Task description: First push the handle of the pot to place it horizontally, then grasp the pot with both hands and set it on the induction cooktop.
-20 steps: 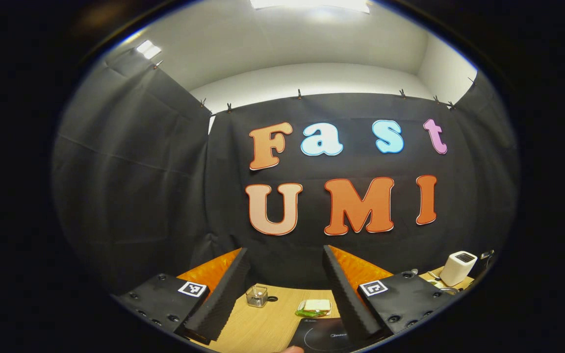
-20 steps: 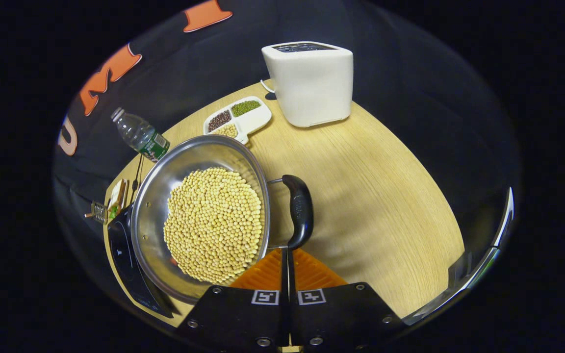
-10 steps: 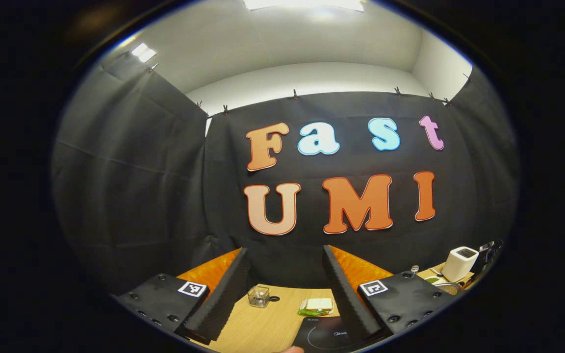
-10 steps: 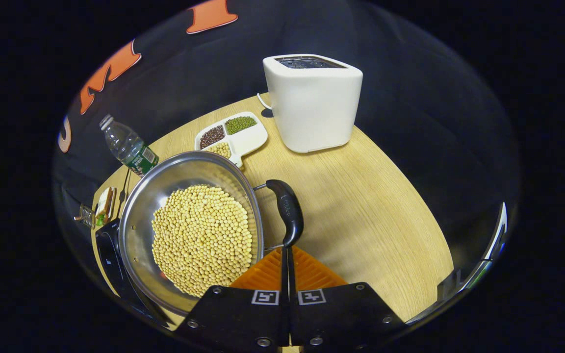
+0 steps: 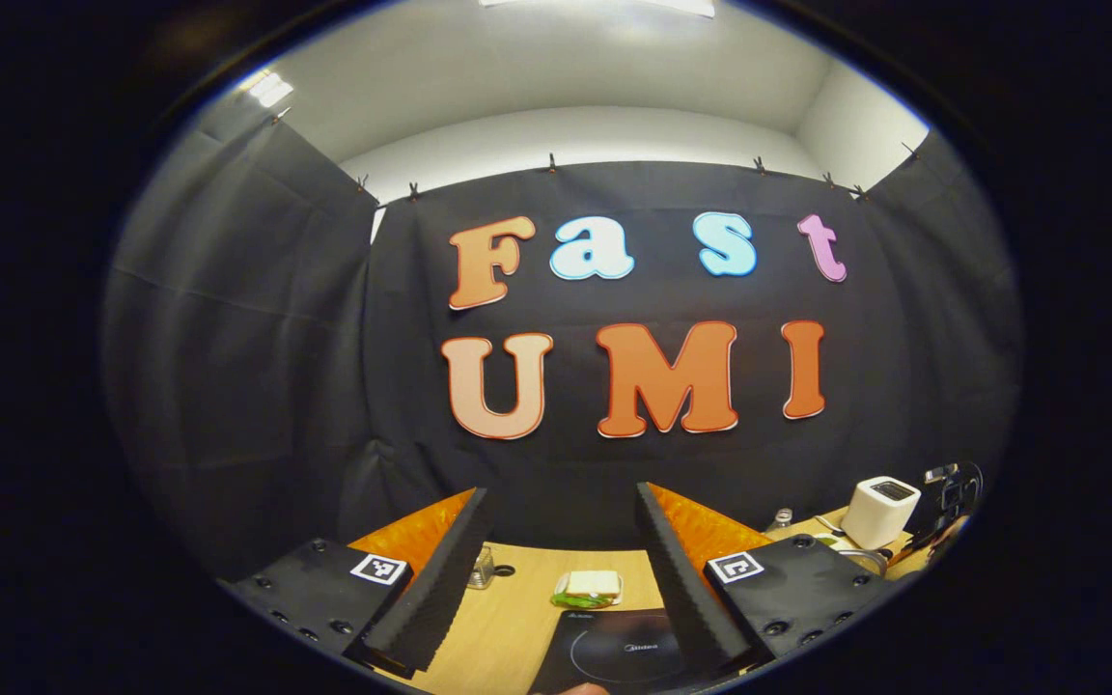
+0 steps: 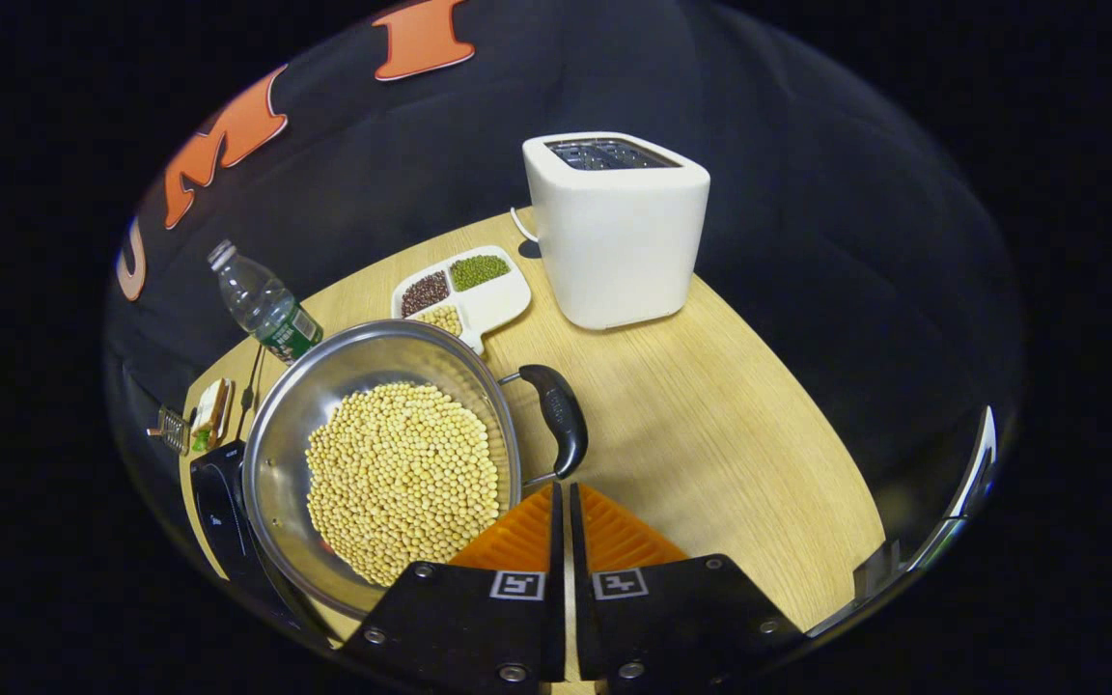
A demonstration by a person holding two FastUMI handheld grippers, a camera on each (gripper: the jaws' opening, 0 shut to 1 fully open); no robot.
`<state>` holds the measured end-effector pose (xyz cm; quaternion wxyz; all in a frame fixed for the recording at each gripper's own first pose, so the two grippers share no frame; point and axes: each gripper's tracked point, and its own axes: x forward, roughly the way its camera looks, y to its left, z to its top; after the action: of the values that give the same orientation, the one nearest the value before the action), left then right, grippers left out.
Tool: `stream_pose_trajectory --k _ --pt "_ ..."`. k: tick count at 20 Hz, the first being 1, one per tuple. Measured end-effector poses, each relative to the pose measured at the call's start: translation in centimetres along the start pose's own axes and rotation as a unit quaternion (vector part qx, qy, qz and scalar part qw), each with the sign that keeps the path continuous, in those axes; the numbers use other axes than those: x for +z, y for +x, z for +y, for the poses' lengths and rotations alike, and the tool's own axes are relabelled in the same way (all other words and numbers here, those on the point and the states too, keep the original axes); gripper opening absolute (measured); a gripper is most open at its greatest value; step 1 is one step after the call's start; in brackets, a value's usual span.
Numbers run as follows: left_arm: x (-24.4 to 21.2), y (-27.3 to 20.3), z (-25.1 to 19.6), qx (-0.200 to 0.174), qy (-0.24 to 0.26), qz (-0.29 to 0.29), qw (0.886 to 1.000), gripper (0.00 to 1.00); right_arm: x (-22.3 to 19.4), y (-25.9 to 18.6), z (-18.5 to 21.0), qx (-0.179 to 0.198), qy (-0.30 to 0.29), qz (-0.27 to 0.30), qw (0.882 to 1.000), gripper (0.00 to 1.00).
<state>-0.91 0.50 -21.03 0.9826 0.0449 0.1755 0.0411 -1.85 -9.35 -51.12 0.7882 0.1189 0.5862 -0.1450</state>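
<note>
On the wooden table [image 6: 710,425], we see in the right gripper view, from left to right, a small wire basket [image 6: 170,429] and a sandwich [image 6: 207,417] at the far left edge, then the dark induction cooktop [image 6: 218,512] partly tucked under the steel pot [image 6: 295,454], which is heaped with soybeans [image 6: 402,478]. Behind the pot stand a water bottle [image 6: 264,307] and a divided white dish [image 6: 464,290] of assorted beans; further right sits a white toaster [image 6: 619,227]. The pot's black handle [image 6: 556,430] juts from its right side, and we find the right gripper [image 6: 563,502] just near of that handle's end, its jaws nearly pressed together with only a thin slit between them and nothing held. We cannot tell whether its tips touch the handle. In the left gripper view, the left gripper [image 5: 561,541] hangs with jaws spread wide and empty, the cooktop [image 5: 614,656] low between its fingers, the sandwich [image 5: 590,586] beyond it, and the toaster [image 5: 882,510] far to the right.
</note>
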Motion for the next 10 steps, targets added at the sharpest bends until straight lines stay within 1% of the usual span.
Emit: stream_pose_trajectory --k 1,2,3,4,6,7,8,9,10 --pt "-0.7 0.5 -0.9 -0.008 0.008 0.010 1.000 0.99 0.3 -0.8 0.3 0.006 -0.004 -0.005 1.000 0.06" --pt "-1.3 1.0 -1.6 -0.012 0.017 0.017 1.000 0.99 0.5 -1.5 0.7 0.013 -0.009 -0.010 1.000 0.11" --pt "-1.9 1.4 -2.7 -0.019 0.023 0.025 0.999 0.99 0.8 -2.4 1.1 0.020 -0.015 -0.017 1.000 0.13" --pt "-2.7 1.7 -3.9 -0.030 0.022 0.034 0.999 0.99 0.7 -3.4 1.4 0.029 -0.019 -0.024 0.999 0.17" --pt "-4.8 2.3 -6.7 -0.059 0.014 0.061 0.996 0.98 1.0 -4.6 2.3 0.046 -0.027 -0.036 0.998 0.20" --pt "-6.2 2.5 -8.2 -0.076 0.010 0.077 0.994 0.96 1.0 -5.1 2.6 0.051 -0.032 -0.039 0.997 0.24" --pt "-7.3 2.8 -9.5 -0.090 0.010 0.094 0.991 0.96 1.0 -5.5 2.9 0.057 -0.039 -0.040 0.997 0.34" --pt "-8.6 3.3 -10.7 -0.104 0.013 0.112 0.988 0.99 0.9 -5.8 3.2 0.060 -0.047 -0.041 0.996 0.41" --pt "-9.9 3.6 -12.0 -0.117 0.016 0.129 0.985 0.98 0.9 -5.9 3.2 0.061 -0.057 -0.044 0.996 0.46"
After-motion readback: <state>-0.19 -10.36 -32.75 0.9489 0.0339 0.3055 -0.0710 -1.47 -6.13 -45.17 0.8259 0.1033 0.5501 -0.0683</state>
